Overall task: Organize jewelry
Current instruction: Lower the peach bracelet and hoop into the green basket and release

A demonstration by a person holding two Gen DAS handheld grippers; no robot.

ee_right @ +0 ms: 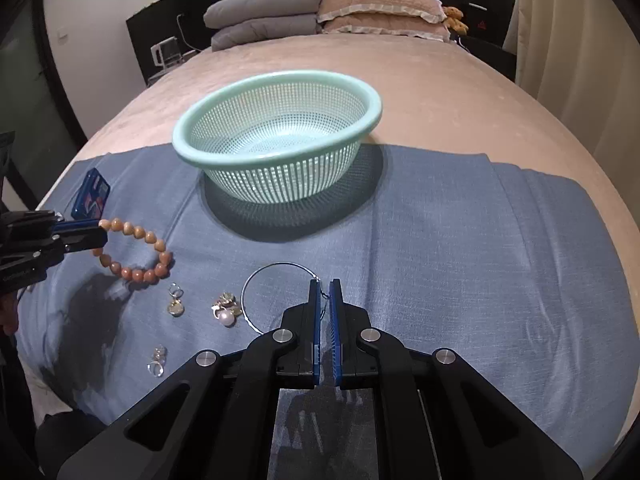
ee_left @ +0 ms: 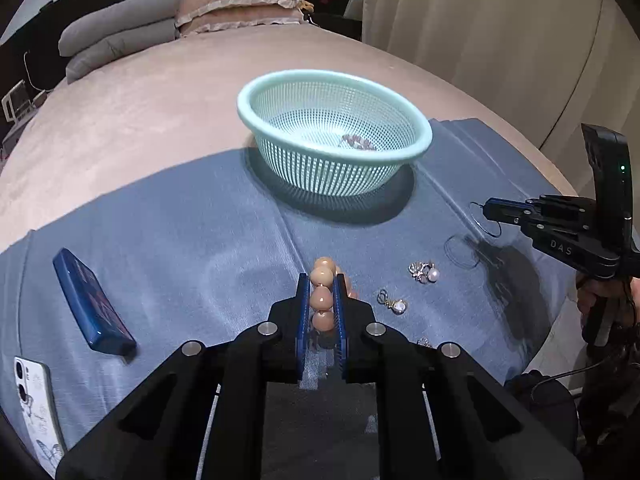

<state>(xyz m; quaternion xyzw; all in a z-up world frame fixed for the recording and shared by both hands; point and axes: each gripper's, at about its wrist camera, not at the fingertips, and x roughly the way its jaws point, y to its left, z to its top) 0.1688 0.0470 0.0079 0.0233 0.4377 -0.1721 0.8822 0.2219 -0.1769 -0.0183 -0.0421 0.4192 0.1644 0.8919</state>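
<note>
My left gripper (ee_left: 322, 280) is shut on an orange bead bracelet (ee_left: 322, 300); the bracelet (ee_right: 136, 254) hangs from it just above the blue cloth in the right wrist view. My right gripper (ee_right: 324, 286) is shut on a thin silver hoop (ee_right: 256, 280), held slightly above the cloth; the hoop (ee_left: 486, 220) shows in the left wrist view too. A mint green mesh basket (ee_left: 416, 128) stands behind, with a small piece of jewelry (ee_left: 358, 143) inside. A pearl earring (ee_right: 226, 312), a gold earring (ee_right: 175, 302) and a clear ring (ee_right: 157, 362) lie on the cloth.
A blue cloth (ee_right: 460, 240) covers the near part of a pink bed (ee_right: 420, 80). A blue box (ee_left: 92, 304) and a white phone (ee_left: 36, 404) lie at the left. Pillows (ee_right: 320, 12) are at the far end. Curtains (ee_left: 500, 32) hang on the right.
</note>
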